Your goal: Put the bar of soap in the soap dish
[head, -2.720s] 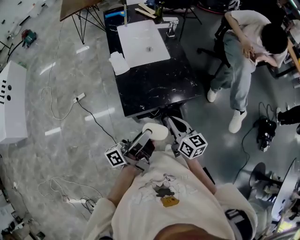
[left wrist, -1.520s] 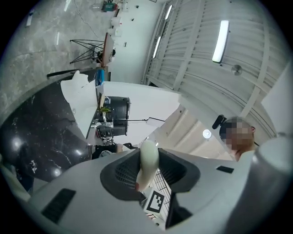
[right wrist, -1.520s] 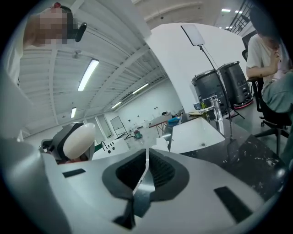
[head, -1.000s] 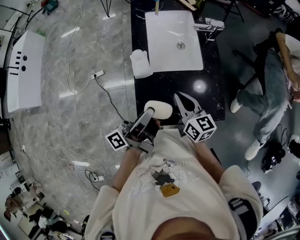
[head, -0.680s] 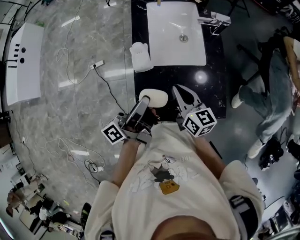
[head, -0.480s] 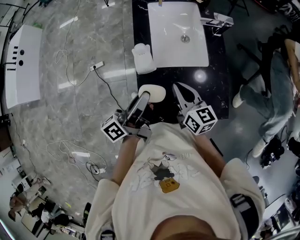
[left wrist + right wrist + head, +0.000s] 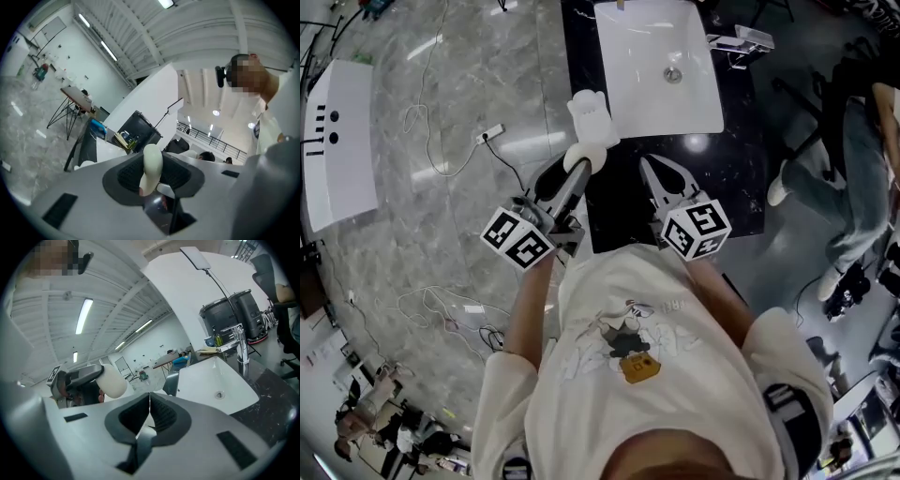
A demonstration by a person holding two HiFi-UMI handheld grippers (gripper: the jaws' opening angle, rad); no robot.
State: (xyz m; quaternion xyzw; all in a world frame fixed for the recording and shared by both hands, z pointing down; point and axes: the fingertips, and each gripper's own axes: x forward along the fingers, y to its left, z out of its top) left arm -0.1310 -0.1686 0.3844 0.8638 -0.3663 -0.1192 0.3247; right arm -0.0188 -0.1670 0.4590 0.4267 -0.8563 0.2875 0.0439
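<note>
A pale oval bar of soap (image 7: 586,156) is clamped at the tips of my left gripper (image 7: 579,167), held in the air at the black counter's left edge. It sits just short of the white soap dish (image 7: 591,114), which stands on the counter beside the sink. In the left gripper view the soap (image 7: 152,165) stands on end between the two jaws. My right gripper (image 7: 652,170) hovers over the counter's front part, shut with nothing in it. In the right gripper view its jaws (image 7: 149,405) meet, and the soap (image 7: 112,380) shows to the left.
A white rectangular sink (image 7: 656,61) with a chrome faucet (image 7: 741,42) fills the black counter (image 7: 731,169). A seated person (image 7: 862,122) is at the right. Cables and a power strip (image 7: 487,134) lie on the grey floor, with a white box (image 7: 337,141) far left.
The counter has come nearer in view. My left gripper has carried the soap forward and left, close to the soap dish. The right gripper stays shut beside it.
</note>
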